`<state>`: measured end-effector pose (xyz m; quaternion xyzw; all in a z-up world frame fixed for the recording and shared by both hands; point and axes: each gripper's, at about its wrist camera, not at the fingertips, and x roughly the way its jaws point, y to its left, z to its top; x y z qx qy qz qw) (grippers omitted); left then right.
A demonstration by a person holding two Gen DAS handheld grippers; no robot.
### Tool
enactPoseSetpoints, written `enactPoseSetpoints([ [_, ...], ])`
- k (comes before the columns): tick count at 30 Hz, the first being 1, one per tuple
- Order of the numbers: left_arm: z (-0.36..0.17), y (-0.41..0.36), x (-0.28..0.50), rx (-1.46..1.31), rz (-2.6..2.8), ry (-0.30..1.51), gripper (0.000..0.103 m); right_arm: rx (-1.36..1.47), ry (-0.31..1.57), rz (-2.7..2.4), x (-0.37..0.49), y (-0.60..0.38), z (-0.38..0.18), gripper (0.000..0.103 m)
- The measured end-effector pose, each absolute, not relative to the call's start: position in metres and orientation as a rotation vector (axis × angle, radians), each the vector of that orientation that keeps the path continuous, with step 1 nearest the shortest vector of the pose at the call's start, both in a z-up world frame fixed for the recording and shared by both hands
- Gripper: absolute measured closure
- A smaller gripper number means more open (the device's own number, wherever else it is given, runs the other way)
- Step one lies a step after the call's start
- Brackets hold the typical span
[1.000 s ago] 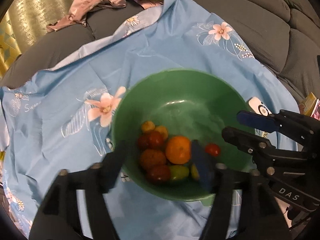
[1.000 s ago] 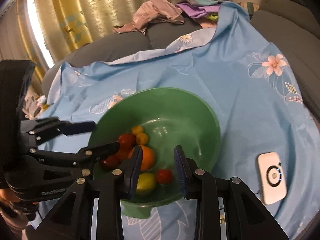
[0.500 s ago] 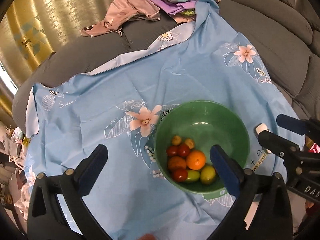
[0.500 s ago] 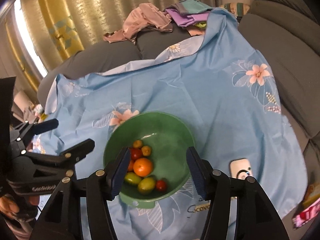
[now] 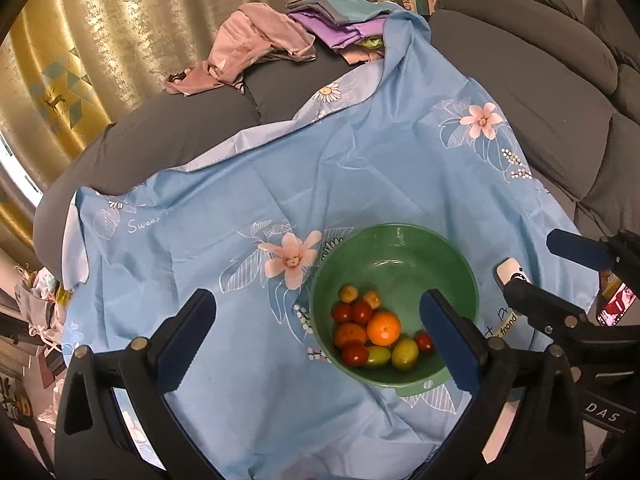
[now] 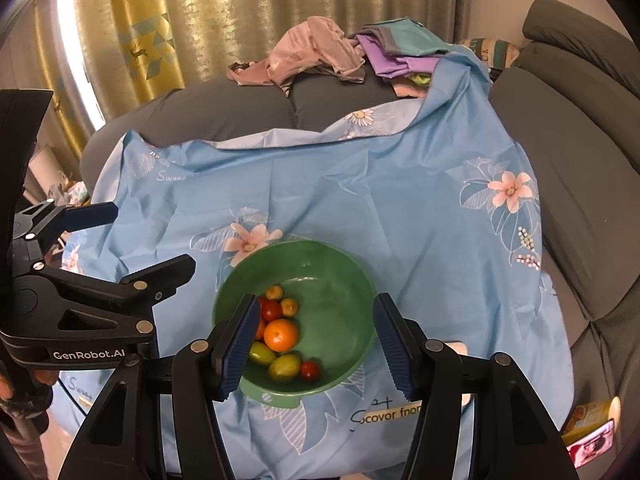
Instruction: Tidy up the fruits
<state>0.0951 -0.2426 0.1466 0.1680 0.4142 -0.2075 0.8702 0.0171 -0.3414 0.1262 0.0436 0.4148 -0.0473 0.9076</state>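
A green bowl (image 5: 432,240) sits on a blue floral cloth (image 5: 360,168). It holds an orange (image 5: 384,327), several small red tomatoes (image 5: 355,354), green-yellow fruits (image 5: 405,354) and small orange-yellow ones (image 5: 348,293). My left gripper (image 5: 320,336) is open and empty, held high above the bowl's left side. My right gripper (image 6: 316,340) is open and empty, above the bowl (image 6: 340,256), with the orange (image 6: 281,335) between its fingers in view. Each gripper shows in the other's view: the right one (image 5: 556,264) and the left one (image 6: 132,236).
The cloth covers a grey sofa (image 5: 540,80). A pile of pink and purple clothes (image 5: 280,40) lies at the back. A small white device (image 5: 512,274) lies right of the bowl. A phone and a packet (image 6: 592,436) lie at the far right edge. Gold curtains (image 6: 200,8) hang behind.
Both grippers have risen well away from the bowl and opened wider. The small red tomato that was between the right fingers now lies in the bowl.
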Motion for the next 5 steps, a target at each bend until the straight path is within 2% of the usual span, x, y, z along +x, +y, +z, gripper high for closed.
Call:
enactPoseSetpoints([
  [5, 0.1430, -0.2439, 0.0958, 0.374, -0.416, 0.868, 0.001, 0.097, 0.859, -0.096, 0.0176, -0.3415, 0.1260, 0.044],
])
